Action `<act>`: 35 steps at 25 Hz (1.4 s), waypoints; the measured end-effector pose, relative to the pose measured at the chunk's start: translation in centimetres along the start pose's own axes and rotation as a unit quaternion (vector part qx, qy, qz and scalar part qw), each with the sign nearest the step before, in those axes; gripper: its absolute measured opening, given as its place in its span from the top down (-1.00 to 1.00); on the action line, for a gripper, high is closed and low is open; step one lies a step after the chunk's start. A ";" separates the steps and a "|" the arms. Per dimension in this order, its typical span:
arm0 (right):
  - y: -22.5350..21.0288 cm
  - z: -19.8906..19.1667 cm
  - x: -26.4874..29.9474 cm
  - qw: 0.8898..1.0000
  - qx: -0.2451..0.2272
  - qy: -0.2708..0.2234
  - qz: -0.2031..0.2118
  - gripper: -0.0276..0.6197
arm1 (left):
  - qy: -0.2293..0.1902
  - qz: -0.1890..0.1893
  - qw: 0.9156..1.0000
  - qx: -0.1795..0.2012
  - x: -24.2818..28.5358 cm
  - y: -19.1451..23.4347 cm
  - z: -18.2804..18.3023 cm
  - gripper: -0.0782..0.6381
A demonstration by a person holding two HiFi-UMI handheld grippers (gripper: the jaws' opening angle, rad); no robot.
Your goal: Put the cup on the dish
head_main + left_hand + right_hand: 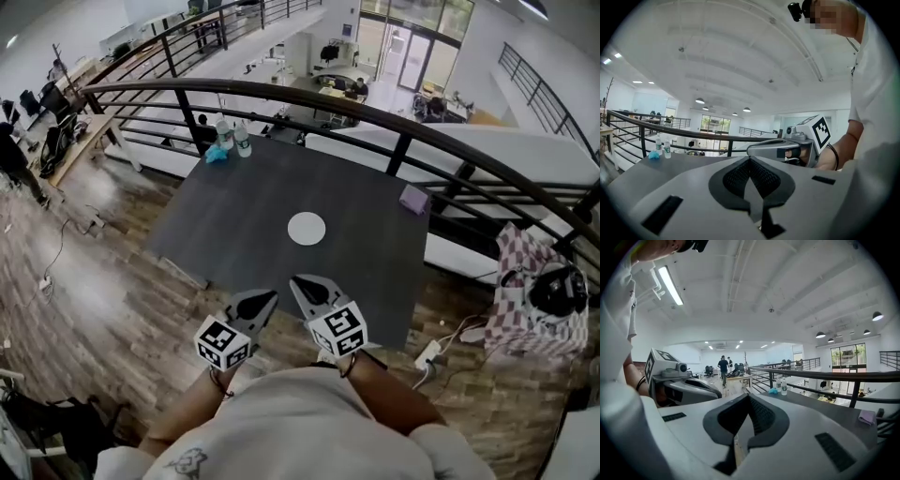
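Both my left tongs (265,300) and right tongs (302,284) are pressed together, empty. The dish (307,228) lies on the desk (234,206) straight ahead, nearer the right tongs. I see no cup.

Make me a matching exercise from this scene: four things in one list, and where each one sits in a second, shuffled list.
Things
1. white dish
2. two bottles
3. purple cloth
4. left gripper and right gripper

Places
A. far left corner of the table
B. by the table's near edge, jaws shut and empty
C. middle of the table
D. right corner of the table

Pairs: 1-C, 2-A, 3-D, 4-B
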State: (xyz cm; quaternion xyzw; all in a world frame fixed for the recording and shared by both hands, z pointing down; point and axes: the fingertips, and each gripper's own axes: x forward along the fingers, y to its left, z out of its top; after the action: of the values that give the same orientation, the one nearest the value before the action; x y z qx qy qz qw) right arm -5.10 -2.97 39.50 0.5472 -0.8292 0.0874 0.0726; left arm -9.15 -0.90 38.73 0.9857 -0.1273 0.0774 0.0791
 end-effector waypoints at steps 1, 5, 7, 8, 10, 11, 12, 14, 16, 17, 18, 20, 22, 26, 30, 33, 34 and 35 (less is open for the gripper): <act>0.8 -0.1 0.0 1.000 -0.001 -0.004 -0.005 0.87 | 0.001 -0.006 1.000 0.000 -0.7 -0.2 -0.4 0.76; 3.7 -0.5 -0.2 1.000 0.000 -0.009 -0.015 0.87 | 0.003 -0.015 1.000 -0.007 -3.0 -0.1 -1.5 0.76; 5.6 -0.8 -1.3 1.000 0.001 0.000 -0.017 0.87 | -0.003 -0.020 1.000 -0.013 -4.2 -0.9 -1.6 0.76; 6.2 -0.8 -2.0 1.000 0.001 0.002 -0.018 0.87 | -0.005 -0.024 1.000 -0.013 -4.6 -1.4 -1.6 0.76; 6.9 -0.9 -3.0 1.000 -0.001 0.001 -0.025 0.87 | -0.010 -0.031 0.999 -0.007 -5.0 -2.4 -1.2 0.76; 7.0 -0.9 -3.5 1.000 -0.003 -0.001 -0.029 0.87 | -0.012 -0.033 0.999 -0.005 -5.1 -2.7 -1.1 0.76; 7.1 -1.0 -4.0 0.999 -0.004 -0.002 -0.032 0.87 | -0.014 -0.034 0.999 -0.005 -5.1 -3.1 -0.9 0.76; 7.1 -1.2 -4.9 0.999 -0.005 -0.004 -0.035 0.87 | -0.017 -0.033 0.999 -0.006 -5.1 -3.9 -0.8 0.76; 7.0 -1.4 -6.1 0.999 -0.005 -0.003 -0.037 0.87 | -0.017 -0.034 0.999 -0.005 -5.0 -5.0 -0.9 0.76; 7.1 -1.6 -6.8 0.999 -0.003 -0.001 -0.038 0.87 | -0.016 -0.034 0.999 -0.005 -4.9 -5.6 -0.9 0.76; 7.1 -1.8 -7.6 0.999 -0.002 0.000 -0.039 0.87 | -0.015 -0.035 0.999 -0.006 -4.8 -6.4 -1.0 0.76; 7.1 -2.1 -9.3 0.999 -0.002 0.001 -0.039 0.88 | -0.015 -0.034 0.999 -0.010 -4.3 -7.8 -1.1 0.76; 7.2 -2.5 -11.0 0.999 0.001 0.004 -0.035 0.88 | -0.017 -0.032 0.999 -0.017 -3.7 -9.3 -1.2 0.76; 7.3 -3.8 -14.5 0.999 0.000 0.015 -0.032 0.88 | -0.014 -0.037 0.999 -0.023 -2.7 -12.8 -1.7 0.76; 8.1 -5.3 -18.0 0.999 0.008 0.027 -0.038 0.88 | -0.006 -0.047 0.998 -0.035 -2.4 -16.3 -3.1 0.76; 8.7 -6.1 -21.1 0.999 0.014 0.030 -0.040 0.88 | -0.006 -0.049 0.998 -0.035 -2.5 -19.1 -3.6 0.76; 8.6 -6.3 -22.1 0.999 0.015 0.029 -0.040 0.88 | -0.007 -0.049 0.998 -0.035 -2.3 -20.1 -3.7 0.76; 8.5 -6.5 -23.0 0.999 0.015 0.028 -0.040 0.88 | -0.008 -0.049 0.998 -0.034 -2.1 -21.1 -3.7 0.76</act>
State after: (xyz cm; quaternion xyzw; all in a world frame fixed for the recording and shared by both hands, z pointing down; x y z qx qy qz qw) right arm -3.78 22.37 40.28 0.5783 -0.8029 0.1122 0.0913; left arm -6.07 20.37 39.12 0.9880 -0.0823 0.0614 0.1154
